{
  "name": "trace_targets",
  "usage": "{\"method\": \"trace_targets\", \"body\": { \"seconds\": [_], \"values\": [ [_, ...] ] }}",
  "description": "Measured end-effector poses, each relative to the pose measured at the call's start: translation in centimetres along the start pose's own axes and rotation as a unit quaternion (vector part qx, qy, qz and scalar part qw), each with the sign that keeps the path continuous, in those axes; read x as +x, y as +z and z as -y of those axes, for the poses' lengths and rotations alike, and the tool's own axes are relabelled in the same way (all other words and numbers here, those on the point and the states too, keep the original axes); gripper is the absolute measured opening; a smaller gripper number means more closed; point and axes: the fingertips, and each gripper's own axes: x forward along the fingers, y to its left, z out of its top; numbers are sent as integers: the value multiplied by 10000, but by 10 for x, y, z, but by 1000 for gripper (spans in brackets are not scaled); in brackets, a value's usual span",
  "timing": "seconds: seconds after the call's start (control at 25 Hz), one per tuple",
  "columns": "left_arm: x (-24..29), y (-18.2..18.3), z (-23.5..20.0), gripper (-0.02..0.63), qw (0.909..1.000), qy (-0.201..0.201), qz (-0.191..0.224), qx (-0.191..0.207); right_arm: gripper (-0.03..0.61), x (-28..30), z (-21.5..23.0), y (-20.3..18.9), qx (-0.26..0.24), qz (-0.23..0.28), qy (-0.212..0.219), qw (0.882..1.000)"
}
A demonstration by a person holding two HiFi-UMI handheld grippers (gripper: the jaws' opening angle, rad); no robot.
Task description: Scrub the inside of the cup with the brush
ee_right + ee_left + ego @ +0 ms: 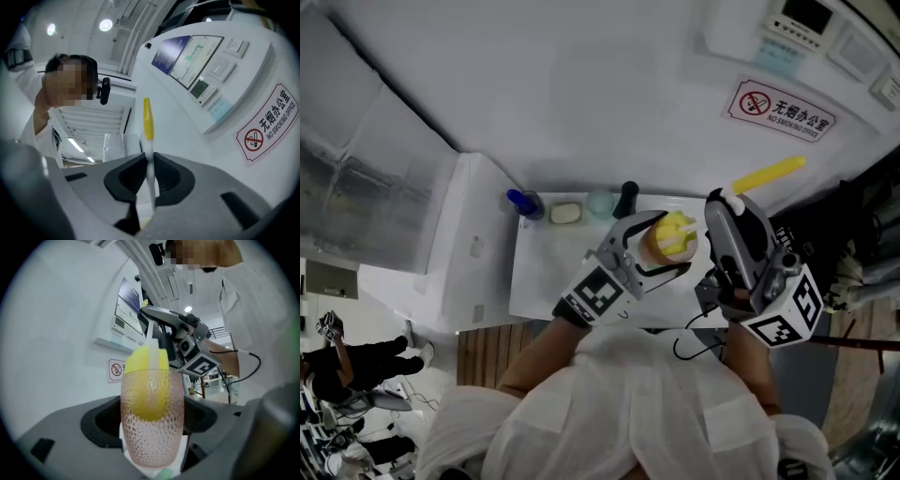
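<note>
Cup (152, 439) between left tongs (151, 420), brush (146, 383) inside

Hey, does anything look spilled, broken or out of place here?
Nothing stands out. The left gripper is shut on the dimpled cup, the right gripper on the brush handle, and the yellow sponge head sits inside the cup. No spill or damage shows.

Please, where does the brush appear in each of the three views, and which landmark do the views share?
Head view: brush right of centre, head in the cup, yellow handle end pointing up-right.
Left gripper view: brush at centre, yellow head inside the cup that the left tongs hold.
Right gripper view: brush at centre, white stem clamped in the right tongs.
Shared landmark: the no-smoking sign.
</note>
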Motion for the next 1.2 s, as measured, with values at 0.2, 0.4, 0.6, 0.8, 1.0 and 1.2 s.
{"method": "trace_targets", "body": {
  "seconds": [0.2, 0.4, 0.6, 0.8, 1.0, 1.2],
  "values": [
    [-3, 3, -4, 354, 9999, 84, 50, -67, 38, -2, 4, -4, 390, -73, 89, 9992],
    [-6, 12, -11, 354, 9997, 192, 110, -81, 40, 3, 5, -35, 430, -543, 122, 9975],
    [-8, 11, -15, 354, 9995, 272, 97, -97, 38, 7, 1, -43, 301, -775, 172, 9964],
    [-8, 1, -20, 354, 9995, 322, -31, -66, 38, 7, 8, -20, 441, -983, 132, 9941],
    [-9, 0, -22, 356, 9994, 335, -62, -36, 38, 8, 6, -1, 370, -1038, 178, 9938],
    [-6, 8, -19, 354, 9995, 305, 11, 4, 38, 9, 4, -29, 149, -1489, 183, 9886]
  ]
}}
